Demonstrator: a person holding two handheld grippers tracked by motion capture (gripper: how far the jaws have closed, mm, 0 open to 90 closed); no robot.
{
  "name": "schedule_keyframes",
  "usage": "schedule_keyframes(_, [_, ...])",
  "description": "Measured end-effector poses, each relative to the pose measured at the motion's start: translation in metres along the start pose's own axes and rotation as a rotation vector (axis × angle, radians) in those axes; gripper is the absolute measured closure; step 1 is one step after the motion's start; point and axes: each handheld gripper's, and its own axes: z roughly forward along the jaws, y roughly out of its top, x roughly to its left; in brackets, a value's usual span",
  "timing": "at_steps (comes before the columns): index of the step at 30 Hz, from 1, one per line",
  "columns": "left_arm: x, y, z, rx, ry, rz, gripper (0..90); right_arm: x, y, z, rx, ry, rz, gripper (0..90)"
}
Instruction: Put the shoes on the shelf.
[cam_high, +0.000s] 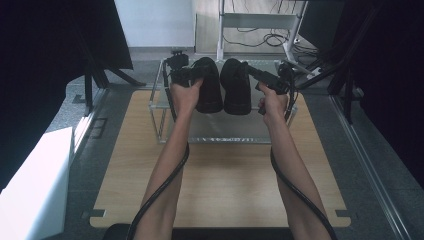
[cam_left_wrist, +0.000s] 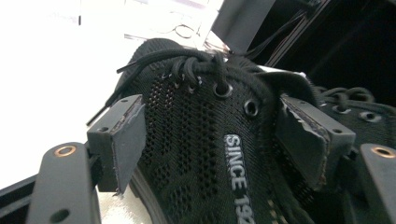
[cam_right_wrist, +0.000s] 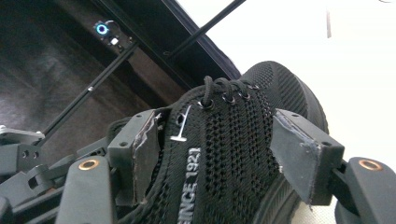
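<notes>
Two black mesh shoes sit side by side on top of one wire rack (cam_high: 159, 107) at the far end of your wooden table (cam_high: 220, 185). Your left gripper (cam_high: 200, 74) has its jaws set around the left shoe (cam_high: 210, 85), one pad pressed to each side. Your right gripper (cam_high: 252, 71) grasps the right shoe (cam_high: 236, 87) the same way. Both shoes carry white lettering, "SINCE 1921", on the side.

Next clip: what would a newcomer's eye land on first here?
The pair of black mesh shoes side by side on the wire rack at the table's far end. The left tool grips the left shoe, the right tool the right shoe; "SINCE 1921" lettering stands out white up close.
</notes>
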Motion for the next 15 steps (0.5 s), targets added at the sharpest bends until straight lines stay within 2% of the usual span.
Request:
schedule_keyframes(4, [0.000,0.001,-0.012,-0.009,-0.029,0.001,22.7,0.000,0.000,-0.009,0.001,0.014,-0.009,32.6])
schedule_keyframes(7, [0.000,0.001,-0.020,-0.016,-0.034,0.010,21.8,0.002,0.000,-0.014,0.007,0.028,-0.011,32.3])
schedule_keyframes(13, [0.006,-0.004,-0.032,-0.015,-0.053,0.017,20.5,0.003,-0.001,-0.027,0.014,0.025,-0.049,31.9])
schedule_keyframes(15, [0.008,-0.008,-0.035,-0.011,-0.067,0.013,20.0,0.002,-0.002,-0.030,0.019,0.023,-0.049,31.7])
